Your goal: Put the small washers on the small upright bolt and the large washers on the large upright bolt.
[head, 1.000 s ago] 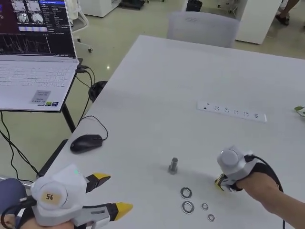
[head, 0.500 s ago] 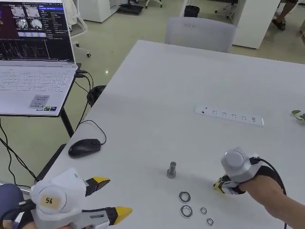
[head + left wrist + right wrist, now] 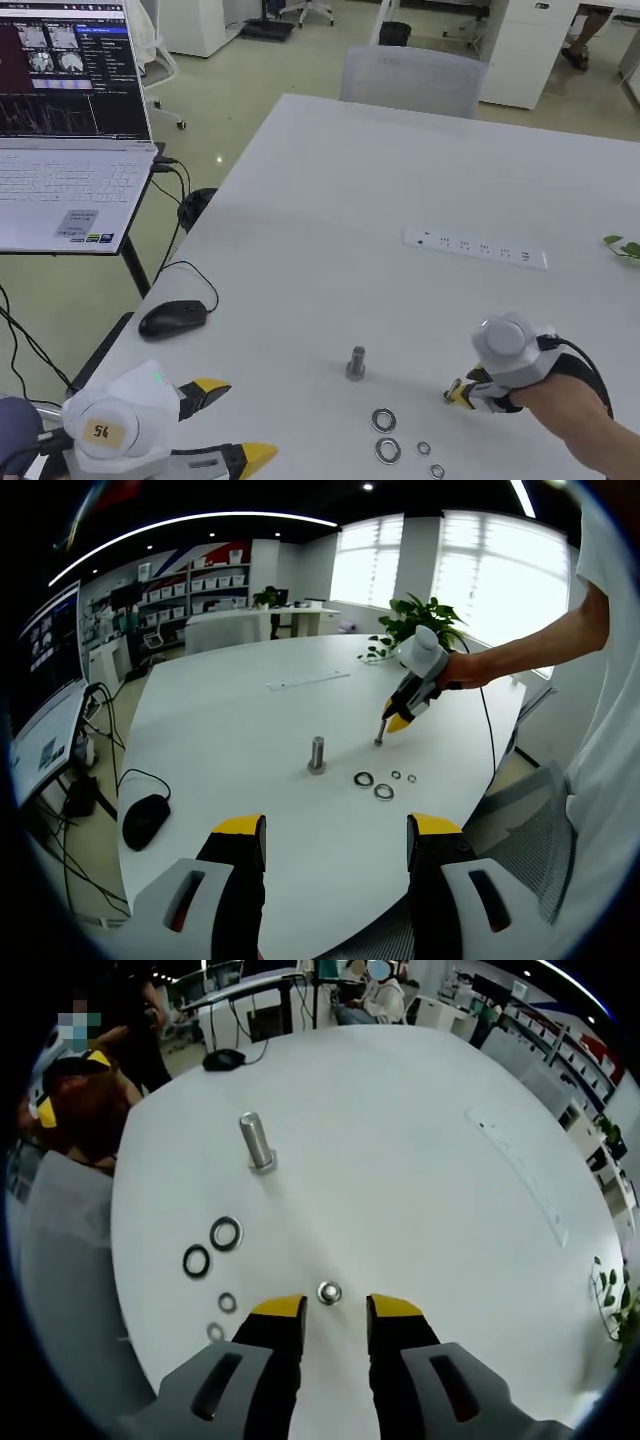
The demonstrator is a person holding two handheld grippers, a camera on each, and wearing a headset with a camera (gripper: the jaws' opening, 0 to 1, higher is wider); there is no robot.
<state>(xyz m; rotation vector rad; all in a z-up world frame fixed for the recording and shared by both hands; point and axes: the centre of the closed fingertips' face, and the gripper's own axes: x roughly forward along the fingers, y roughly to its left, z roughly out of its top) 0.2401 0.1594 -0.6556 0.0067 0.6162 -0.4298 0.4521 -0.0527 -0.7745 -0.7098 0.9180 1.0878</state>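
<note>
The large upright bolt (image 3: 356, 363) (image 3: 256, 1140) (image 3: 317, 753) stands on the white table (image 3: 330, 230). Two large washers (image 3: 384, 419) (image 3: 226, 1232) (image 3: 364, 778) and two small washers (image 3: 424, 448) (image 3: 228, 1302) (image 3: 396, 775) lie flat just in front of it. My right gripper (image 3: 455, 393) (image 3: 335, 1310) is open, tips down at the table. The small upright bolt (image 3: 328, 1292) (image 3: 380, 735) stands just ahead of the gap between its jaws, untouched. My left gripper (image 3: 235, 425) (image 3: 335, 830) hovers open and holds nothing, off the table's near-left corner.
A white power strip (image 3: 475, 247) lies across the far middle of the table. A black mouse (image 3: 173, 318) sits near the left edge, and an open laptop (image 3: 60, 180) stands on a side stand. A grey chair (image 3: 415, 75) is at the far end.
The head view has shifted a little. Both grippers, the bolts and the washers keep their places relative to one another.
</note>
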